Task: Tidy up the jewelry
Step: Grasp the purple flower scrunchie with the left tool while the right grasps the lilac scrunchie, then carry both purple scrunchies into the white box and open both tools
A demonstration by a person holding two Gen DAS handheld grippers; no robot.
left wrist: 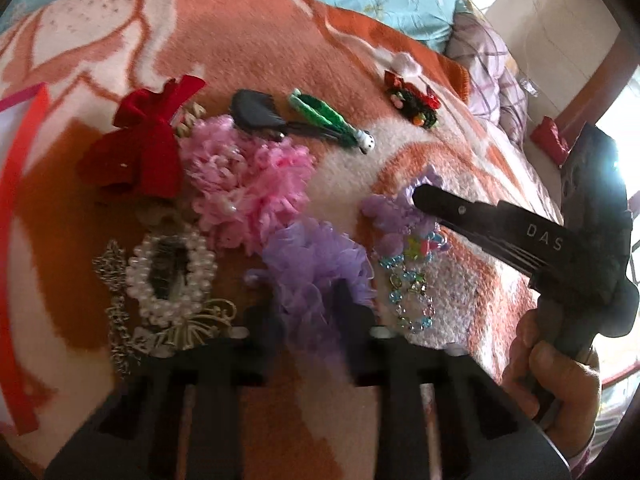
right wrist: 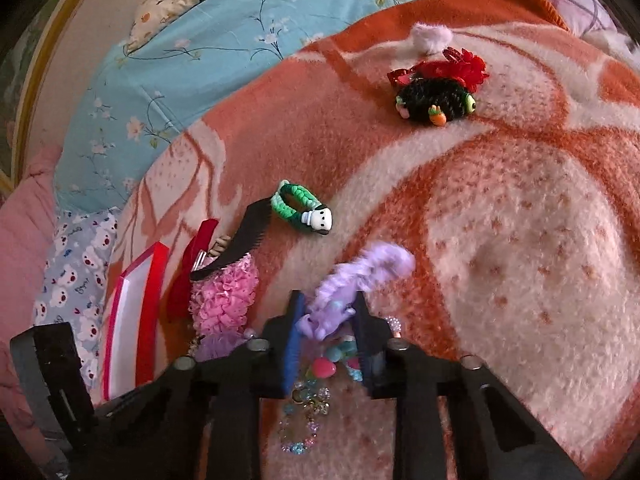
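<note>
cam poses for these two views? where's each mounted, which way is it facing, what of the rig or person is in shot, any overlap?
Left wrist: on the left gripper, angled down at the blanket; its fingers pinch a purple tulle scrunchie; the right gripper and the hand holding it show.
Right wrist: on the right gripper, angled down; its fingers clamp a lilac ruffled scrunchie.
Shared: green braided band, pink scrunchie, bead bracelet.

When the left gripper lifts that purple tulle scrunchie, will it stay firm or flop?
The purple tulle scrunchie is gathered sheer mesh, so it will likely squash and flop. It looks light. Its ruffles touch the pink scrunchie, so it may snag.
</note>
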